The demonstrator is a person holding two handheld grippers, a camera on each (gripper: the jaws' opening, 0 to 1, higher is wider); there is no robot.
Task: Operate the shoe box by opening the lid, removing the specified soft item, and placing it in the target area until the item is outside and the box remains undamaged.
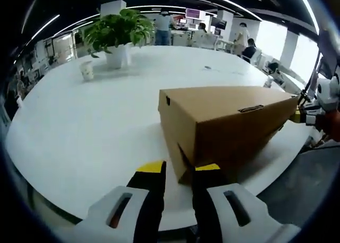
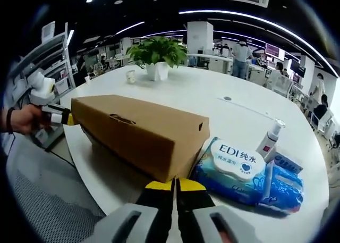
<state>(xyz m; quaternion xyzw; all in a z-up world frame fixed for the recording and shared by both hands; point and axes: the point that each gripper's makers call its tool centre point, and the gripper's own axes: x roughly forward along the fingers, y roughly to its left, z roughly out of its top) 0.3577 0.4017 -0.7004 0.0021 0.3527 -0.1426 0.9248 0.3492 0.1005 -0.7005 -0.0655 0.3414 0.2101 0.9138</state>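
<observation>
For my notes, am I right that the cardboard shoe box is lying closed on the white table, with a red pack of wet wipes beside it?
Nearly: the pack of wet wipes is blue, as the right gripper view shows. The cardboard shoe box does lie closed on the white table.

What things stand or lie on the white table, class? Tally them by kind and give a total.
Cardboard shoe box: 1
Potted plant: 1
Paper cup: 1
Wet-wipe pack: 1
Spray bottle: 1
Total: 5
</observation>
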